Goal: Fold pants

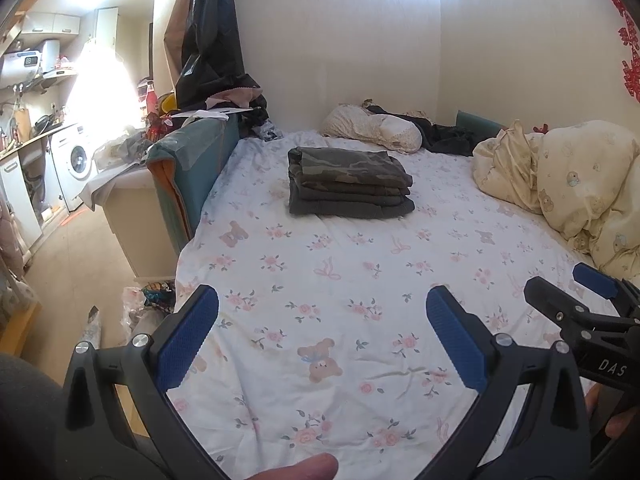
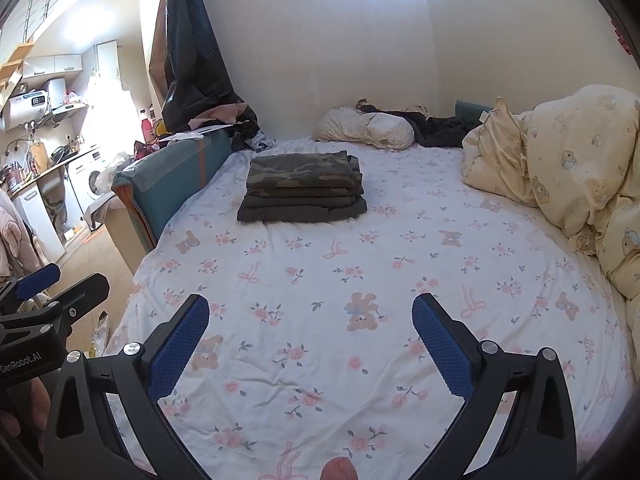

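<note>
- Above the near end of a bed, the left gripper [image 1: 322, 306] and right gripper [image 2: 311, 314] hover with blue-padded jaws spread wide, holding nothing.
- Below them stretches the white floral bedsheet with teddy-bear print [image 2: 360, 264], lightly creased.
- Farther up the bed lie the folded camouflage pants [image 1: 349, 181], a squared stack.
- A cream bear-print duvet [image 2: 568, 168] is bunched at right; a white washing machine [image 1: 74, 162] stands far left.

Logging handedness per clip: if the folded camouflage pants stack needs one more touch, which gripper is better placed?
Left, marginally. The folded camouflage pants stack sits toward the bed's left side, nearer the left gripper. The right gripper is equally open and empty, so the edge is slight.
</note>
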`<state>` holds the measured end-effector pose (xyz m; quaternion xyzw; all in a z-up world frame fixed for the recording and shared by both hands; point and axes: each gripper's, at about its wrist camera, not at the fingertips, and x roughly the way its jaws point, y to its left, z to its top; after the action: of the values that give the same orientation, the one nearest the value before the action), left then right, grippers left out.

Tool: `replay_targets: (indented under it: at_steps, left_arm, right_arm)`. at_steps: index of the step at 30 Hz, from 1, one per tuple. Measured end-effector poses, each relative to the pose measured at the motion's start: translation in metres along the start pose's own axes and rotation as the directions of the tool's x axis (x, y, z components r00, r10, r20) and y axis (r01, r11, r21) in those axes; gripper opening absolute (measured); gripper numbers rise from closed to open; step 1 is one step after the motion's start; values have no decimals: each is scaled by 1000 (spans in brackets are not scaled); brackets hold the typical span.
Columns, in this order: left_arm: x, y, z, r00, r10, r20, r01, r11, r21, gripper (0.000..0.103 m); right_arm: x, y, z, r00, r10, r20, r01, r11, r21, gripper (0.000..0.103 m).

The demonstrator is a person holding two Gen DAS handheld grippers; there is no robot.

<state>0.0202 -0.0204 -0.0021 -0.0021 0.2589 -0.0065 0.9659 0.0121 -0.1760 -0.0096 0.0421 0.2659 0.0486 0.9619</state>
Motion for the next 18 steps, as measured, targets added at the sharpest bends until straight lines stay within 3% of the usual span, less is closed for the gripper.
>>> replay_targets:
  at_steps: [18]
  left_arm:
    - [-2, 0, 0, 1000, -1, 0, 1, 1000, -2, 103]
  right_arm:
    - [-1, 0, 2, 1000, -8, 1, 8, 1000, 1, 103]
